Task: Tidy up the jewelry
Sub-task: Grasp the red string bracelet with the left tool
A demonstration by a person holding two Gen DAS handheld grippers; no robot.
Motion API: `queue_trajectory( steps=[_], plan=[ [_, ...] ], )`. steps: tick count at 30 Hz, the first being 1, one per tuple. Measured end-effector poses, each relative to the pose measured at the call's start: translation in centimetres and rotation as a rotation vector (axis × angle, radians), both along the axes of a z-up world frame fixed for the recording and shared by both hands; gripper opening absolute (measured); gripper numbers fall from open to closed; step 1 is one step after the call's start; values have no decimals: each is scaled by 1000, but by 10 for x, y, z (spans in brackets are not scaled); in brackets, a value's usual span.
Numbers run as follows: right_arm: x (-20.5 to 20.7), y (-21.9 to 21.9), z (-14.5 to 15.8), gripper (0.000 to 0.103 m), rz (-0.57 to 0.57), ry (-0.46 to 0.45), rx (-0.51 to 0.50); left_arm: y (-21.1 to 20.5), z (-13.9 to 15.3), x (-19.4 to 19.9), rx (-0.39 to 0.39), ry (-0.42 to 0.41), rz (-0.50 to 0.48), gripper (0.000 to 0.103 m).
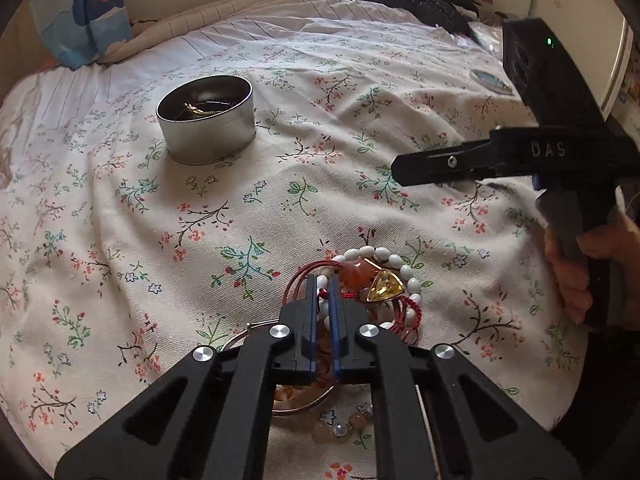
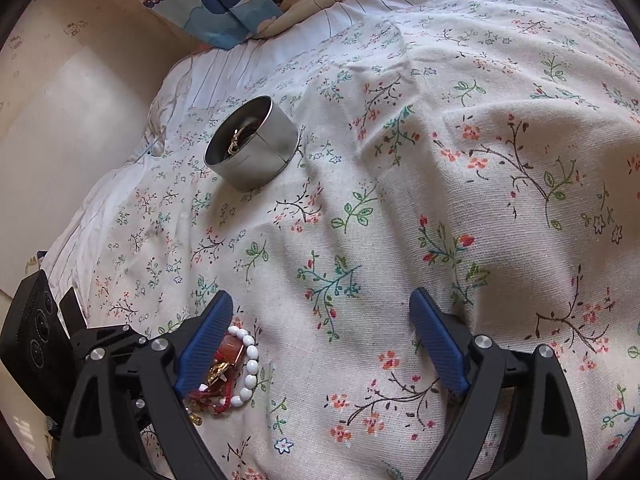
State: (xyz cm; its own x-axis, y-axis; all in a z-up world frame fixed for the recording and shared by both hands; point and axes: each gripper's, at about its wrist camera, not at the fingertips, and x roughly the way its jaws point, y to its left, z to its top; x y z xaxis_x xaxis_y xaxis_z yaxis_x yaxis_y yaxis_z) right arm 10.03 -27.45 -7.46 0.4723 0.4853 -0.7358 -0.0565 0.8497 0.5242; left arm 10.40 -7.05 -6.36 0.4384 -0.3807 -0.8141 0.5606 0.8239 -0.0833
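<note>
Left gripper [image 1: 324, 280] pinches, seemingly, red cord amid glossy beads [image 1: 394, 258]; right gripper [image 2: 320, 300] gapes wide; round metal tin [image 1: 206, 118] upper left.

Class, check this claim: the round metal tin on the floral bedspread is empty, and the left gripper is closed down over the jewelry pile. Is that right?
Not quite. The round metal tin is not empty: the left wrist view shows a gold-coloured piece inside it. The rest holds: it sits on the floral bedspread, and the left gripper is closed over the jewelry pile.
</note>
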Motion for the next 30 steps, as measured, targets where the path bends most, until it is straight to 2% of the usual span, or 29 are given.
queue_trajectory(
  steps=[3, 8, 11, 15, 16, 17, 19, 20, 23, 27, 30],
  plan=[
    [1, 3, -1, 87, 6, 0, -19, 19, 11, 6, -144, 32, 47, 2],
    [0, 12, -2, 90, 35, -2, -83, 62, 31, 15, -452, 67, 129, 2],
    [-1, 19, 0, 91, 53, -13, -122, 76, 34, 19, -533, 65, 173, 2],
    [-4, 30, 8, 91, 101, -62, -119, 92, 35, 26, -555, 46, 267, 2],
    [-5, 33, 11, 91, 115, -76, -120, 97, 35, 27, -544, 35, 316, 2],
    [-7, 37, 14, 91, 131, -91, -121, 102, 31, 32, -504, 34, 376, 2],
    [-9, 48, 18, 90, 171, -115, -132, 106, 15, 43, -366, 67, 483, 2],
    [-10, 55, 19, 90, 191, -123, -143, 110, 8, 46, -337, 90, 512, 2],
    [-11, 77, 23, 90, 249, -155, -170, 122, 6, 49, -396, 112, 536, 2],
    [-2, 111, 26, 90, 322, -172, -184, 120, 6, 50, -392, 108, 518, 2],
    [9, 142, 16, 87, 397, -145, -274, 123, 5, 49, -408, 114, 522, 2]
  ],
)
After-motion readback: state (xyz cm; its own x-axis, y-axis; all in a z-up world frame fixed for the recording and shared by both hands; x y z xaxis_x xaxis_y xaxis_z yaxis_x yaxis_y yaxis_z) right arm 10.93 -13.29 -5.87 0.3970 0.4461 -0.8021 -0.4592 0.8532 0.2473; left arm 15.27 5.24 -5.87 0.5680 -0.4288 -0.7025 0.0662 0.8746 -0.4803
